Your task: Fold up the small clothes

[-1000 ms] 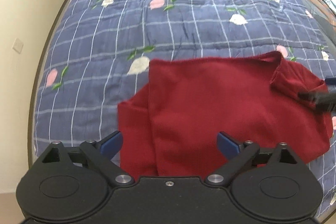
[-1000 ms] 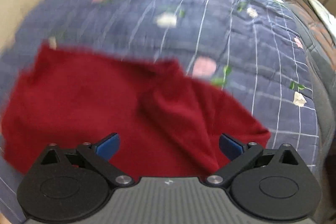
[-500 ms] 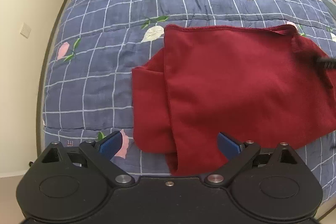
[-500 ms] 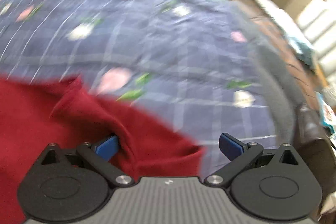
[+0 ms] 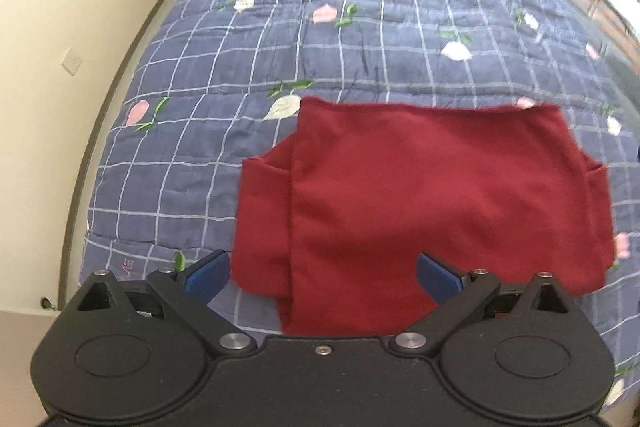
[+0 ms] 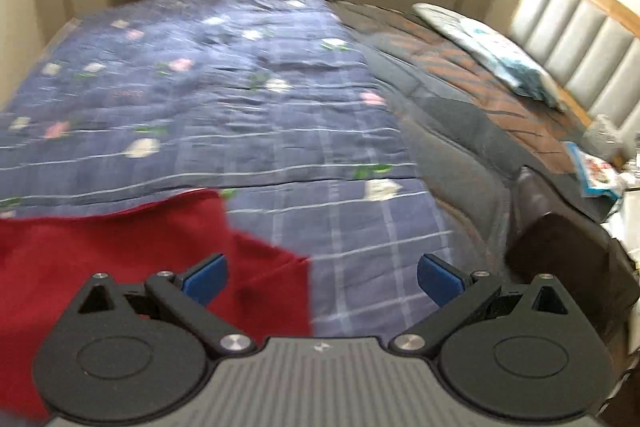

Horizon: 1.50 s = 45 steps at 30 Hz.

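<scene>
Stitched lettering on the blue checked quilt [image 5: 248,131] is too small to read. The dark red garment [image 5: 432,195] lies flat on the quilt near its front edge, both sides folded inward, top hem straight. Left gripper [image 5: 322,273] hovers over its lower edge, jaws wide, holding nothing. Right gripper [image 6: 322,273], jaws wide and empty, sits above the garment's right corner [image 6: 256,259].

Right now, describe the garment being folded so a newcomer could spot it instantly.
Start at the bed, covered by a navy checked quilt with pink and white flowers. Near its close edge, just ahead of the open left tool, lies the dark red garment, folded roughly square. It is the only plain, solid-coloured fabric on the patterned quilt.
</scene>
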Available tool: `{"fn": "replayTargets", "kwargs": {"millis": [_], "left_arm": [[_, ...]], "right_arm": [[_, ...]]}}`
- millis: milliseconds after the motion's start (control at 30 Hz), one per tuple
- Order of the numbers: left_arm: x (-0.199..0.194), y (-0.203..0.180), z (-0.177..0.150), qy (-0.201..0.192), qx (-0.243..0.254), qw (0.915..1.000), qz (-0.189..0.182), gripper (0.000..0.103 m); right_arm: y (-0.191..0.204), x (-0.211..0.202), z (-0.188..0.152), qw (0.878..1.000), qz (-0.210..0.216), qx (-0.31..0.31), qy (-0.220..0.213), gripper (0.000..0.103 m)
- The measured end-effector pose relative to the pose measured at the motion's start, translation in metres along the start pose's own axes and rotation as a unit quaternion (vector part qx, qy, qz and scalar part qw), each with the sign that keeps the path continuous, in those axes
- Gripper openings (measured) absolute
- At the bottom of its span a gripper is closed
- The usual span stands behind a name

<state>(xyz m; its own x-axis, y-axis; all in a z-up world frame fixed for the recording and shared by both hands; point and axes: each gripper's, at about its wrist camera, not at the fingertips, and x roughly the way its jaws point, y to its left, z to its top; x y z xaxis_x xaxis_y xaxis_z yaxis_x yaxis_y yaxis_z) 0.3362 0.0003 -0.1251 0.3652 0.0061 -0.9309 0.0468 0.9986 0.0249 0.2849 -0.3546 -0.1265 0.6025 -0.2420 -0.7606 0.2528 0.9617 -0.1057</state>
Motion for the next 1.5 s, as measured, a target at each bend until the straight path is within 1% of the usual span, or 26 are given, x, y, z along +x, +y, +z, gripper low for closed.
{"fn": "replayTargets", "kwargs": {"millis": [100, 233, 300, 400, 567, 633, 700, 733, 800, 900, 1000, 1167, 1300, 1333, 1400, 1433, 1500], "left_arm": [[-0.021, -0.006, -0.013, -0.019, -0.029, 0.9994, -0.01, 0.102], [-0.055, -0.015, -0.037, -0.045, -0.069, 0.9959, -0.038, 0.102], [-0.074, -0.02, -0.053, -0.06, -0.085, 0.9931, -0.054, 0.102], [-0.099, -0.031, -0.079, -0.079, -0.099, 0.9897, -0.066, 0.102], [-0.125, -0.046, -0.122, -0.089, -0.117, 0.9874, -0.059, 0.102], [-0.13, -0.049, -0.141, -0.087, -0.126, 0.9866, -0.056, 0.102], [-0.132, -0.051, -0.159, -0.078, -0.133, 0.9869, -0.046, 0.102], [-0.132, -0.053, -0.168, -0.071, -0.136, 0.9875, -0.038, 0.102], [-0.131, -0.053, -0.184, -0.049, -0.137, 0.9891, -0.021, 0.102], [-0.128, -0.05, -0.2, -0.018, -0.145, 0.9892, -0.008, 0.102], [-0.13, -0.042, -0.207, -0.005, -0.151, 0.9885, -0.004, 0.102], [-0.131, -0.033, -0.208, 0.002, -0.147, 0.9891, 0.011, 0.102], [-0.12, -0.021, -0.204, 0.018, -0.153, 0.988, 0.011, 0.102], [-0.116, -0.017, -0.202, 0.022, -0.156, 0.9875, 0.01, 0.102], [-0.104, -0.005, -0.196, 0.032, -0.162, 0.9863, 0.007, 0.102], [-0.098, 0.002, -0.192, 0.037, -0.165, 0.9856, 0.005, 0.102], [-0.085, 0.015, -0.18, 0.045, -0.167, 0.9849, -0.002, 0.102]], "right_arm": [[0.005, -0.046, -0.009, 0.999, 0.041, -0.021, -0.02, 0.103], [0.007, -0.109, -0.018, 0.994, 0.092, -0.038, -0.051, 0.103], [0.006, -0.137, -0.025, 0.992, 0.102, -0.047, -0.063, 0.103], [0.0, -0.164, -0.038, 0.99, 0.107, -0.051, -0.07, 0.103], [-0.016, -0.192, -0.07, 0.99, 0.12, -0.052, -0.058, 0.103], [-0.022, -0.194, -0.083, 0.99, 0.13, -0.044, -0.037, 0.103], [-0.024, -0.191, -0.094, 0.99, 0.135, -0.042, 0.003, 0.103], [-0.023, -0.19, -0.099, 0.99, 0.133, -0.042, 0.021, 0.103], [-0.022, -0.19, -0.109, 0.99, 0.13, -0.045, 0.041, 0.103], [-0.02, -0.192, -0.12, 0.988, 0.137, -0.04, 0.055, 0.103], [-0.014, -0.192, -0.122, 0.987, 0.144, -0.039, 0.066, 0.103], [0.004, -0.183, -0.119, 0.985, 0.144, -0.047, 0.08, 0.103], [0.025, -0.165, -0.112, 0.983, 0.142, -0.054, 0.099, 0.103], [0.031, -0.16, -0.11, 0.986, 0.095, -0.049, 0.124, 0.103], [0.043, -0.15, -0.104, 0.986, 0.089, -0.054, 0.131, 0.103], [0.051, -0.145, -0.1, 0.983, 0.131, -0.067, 0.111, 0.103], [0.066, -0.136, -0.093, 0.983, 0.127, -0.075, 0.113, 0.103]]}}
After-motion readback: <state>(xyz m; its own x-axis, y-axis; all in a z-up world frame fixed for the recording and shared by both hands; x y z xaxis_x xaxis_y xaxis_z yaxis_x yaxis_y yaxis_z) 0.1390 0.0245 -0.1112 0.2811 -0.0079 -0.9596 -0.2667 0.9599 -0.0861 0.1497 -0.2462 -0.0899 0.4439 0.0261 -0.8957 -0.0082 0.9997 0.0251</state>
